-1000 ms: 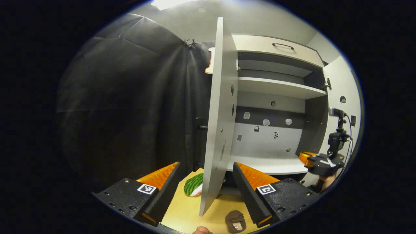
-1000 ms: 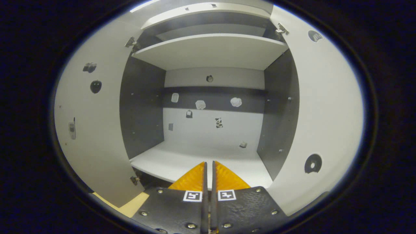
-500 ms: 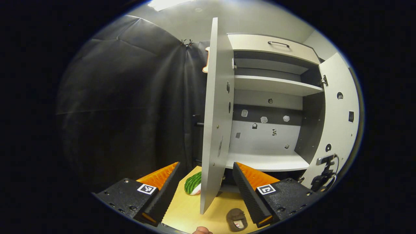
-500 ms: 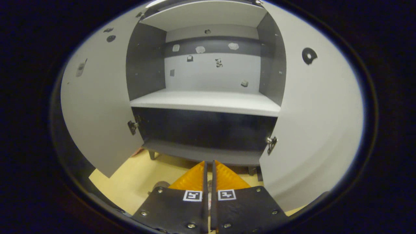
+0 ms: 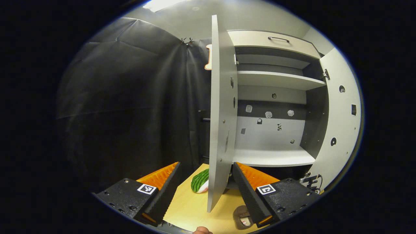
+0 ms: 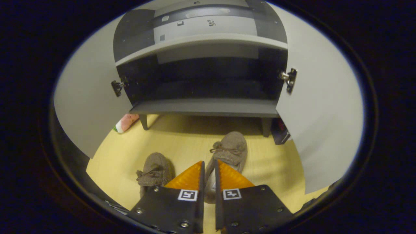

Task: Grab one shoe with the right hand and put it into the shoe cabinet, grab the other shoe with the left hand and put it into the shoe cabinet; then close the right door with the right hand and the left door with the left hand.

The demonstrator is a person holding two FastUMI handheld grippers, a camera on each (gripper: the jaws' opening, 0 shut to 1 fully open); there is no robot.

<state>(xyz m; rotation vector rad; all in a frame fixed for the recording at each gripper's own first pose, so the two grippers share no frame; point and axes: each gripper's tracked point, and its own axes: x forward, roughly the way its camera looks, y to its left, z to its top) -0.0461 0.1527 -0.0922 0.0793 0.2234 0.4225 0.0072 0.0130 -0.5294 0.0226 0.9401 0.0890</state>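
Two brown fuzzy slippers lie on the yellow floor in front of the open shoe cabinet (image 6: pixel 201 105). In the right gripper view, my right gripper (image 6: pixel 209 165) hangs just above the heel of the right-hand slipper (image 6: pixel 229 151), its fingers almost together with only a narrow slit between them and nothing held. The other slipper (image 6: pixel 154 167) lies to its left. My left gripper (image 5: pixel 204 169) stands wide open and empty, its fingers on either side of the left door's (image 5: pixel 221 113) edge. One slipper (image 5: pixel 242 217) peeks out beside its right finger.
Both cabinet doors stand open: the left door (image 6: pixel 87 107) and the right door (image 6: pixel 321 113). Bare white shelves (image 5: pixel 273 157) show inside. A green striped watermelon-like thing (image 5: pixel 201 181) lies on the floor by the left door. A fingertip (image 5: pixel 201 230) shows at the bottom edge.
The right gripper has tipped down from facing the cabinet shelves to hanging over the slippers, and its slit has widened slightly. The left gripper has barely shifted.
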